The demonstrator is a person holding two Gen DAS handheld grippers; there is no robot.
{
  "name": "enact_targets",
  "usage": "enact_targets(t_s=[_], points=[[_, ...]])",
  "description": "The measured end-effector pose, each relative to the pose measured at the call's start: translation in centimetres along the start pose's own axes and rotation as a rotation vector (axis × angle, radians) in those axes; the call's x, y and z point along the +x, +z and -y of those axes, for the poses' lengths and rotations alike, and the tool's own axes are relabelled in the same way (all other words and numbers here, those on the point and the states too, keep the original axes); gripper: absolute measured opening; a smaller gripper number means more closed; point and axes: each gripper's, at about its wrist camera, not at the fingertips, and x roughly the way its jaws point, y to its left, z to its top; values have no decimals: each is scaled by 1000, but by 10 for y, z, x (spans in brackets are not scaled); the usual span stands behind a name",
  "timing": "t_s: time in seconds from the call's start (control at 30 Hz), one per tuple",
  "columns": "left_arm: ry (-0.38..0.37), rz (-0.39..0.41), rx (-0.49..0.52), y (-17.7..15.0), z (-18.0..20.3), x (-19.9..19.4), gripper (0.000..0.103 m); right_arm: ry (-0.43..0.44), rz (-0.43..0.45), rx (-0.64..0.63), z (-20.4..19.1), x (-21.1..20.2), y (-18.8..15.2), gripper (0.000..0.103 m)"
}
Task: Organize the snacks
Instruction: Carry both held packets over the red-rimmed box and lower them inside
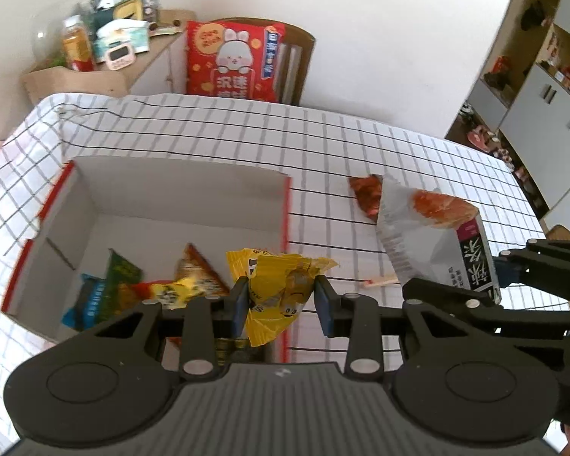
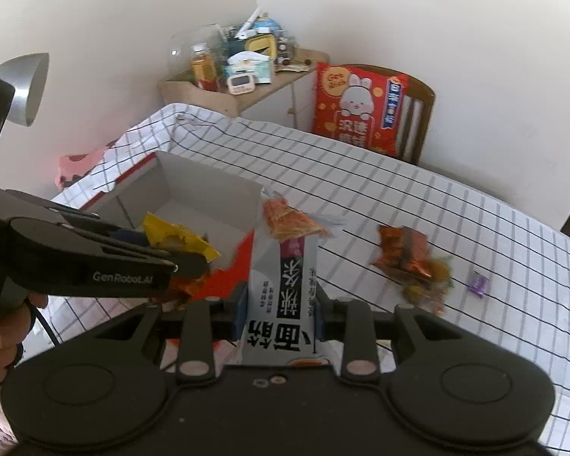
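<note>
Surface: table under a white tablecloth (image 1: 361,144) with a dark grid pattern.
Box: open white cardboard box (image 1: 178,193) with red edges, resting on the cloth; several snack packets (image 1: 140,288) lie inside on its floor.
Left gripper (image 1: 281,304): jaws narrowed onto a yellow snack packet (image 1: 281,281), pads pressing both sides; packet held above the box's near right corner.
Right gripper (image 2: 281,311): jaws narrowed onto a grey-white snack pouch (image 2: 281,296) with large black characters; pouch upright, lifted clear of the cloth, just right of the box.
Loose snacks: orange foil packets (image 2: 402,252) and a small purple candy (image 2: 478,283) on the cloth, right of the box.
Room: white walls; wooden chair (image 2: 421,114) at the far table edge carrying a red rabbit-print bag (image 2: 357,108); cluttered wooden shelf (image 2: 224,91) in the corner; cabinet shelving (image 1: 543,76) at right.
Person: one hand (image 2: 0,342) visible on the left gripper's handle.
</note>
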Motion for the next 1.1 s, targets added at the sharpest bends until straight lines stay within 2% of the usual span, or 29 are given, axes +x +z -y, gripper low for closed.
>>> enact_targets(t_s=[0.33, 0.53, 0.8, 1.1], points=[[63, 17, -56, 4, -64, -11, 35, 34, -5, -22, -50, 30, 20, 31], [113, 25, -78, 11, -101, -12, 35, 18, -22, -48, -74, 56, 32, 31], [198, -12, -109, 18, -139, 13, 35, -19, -91, -59, -86, 102, 41, 31], [230, -80, -128, 21, -155, 53, 36, -43, -150, -101, -94, 144, 45, 31]])
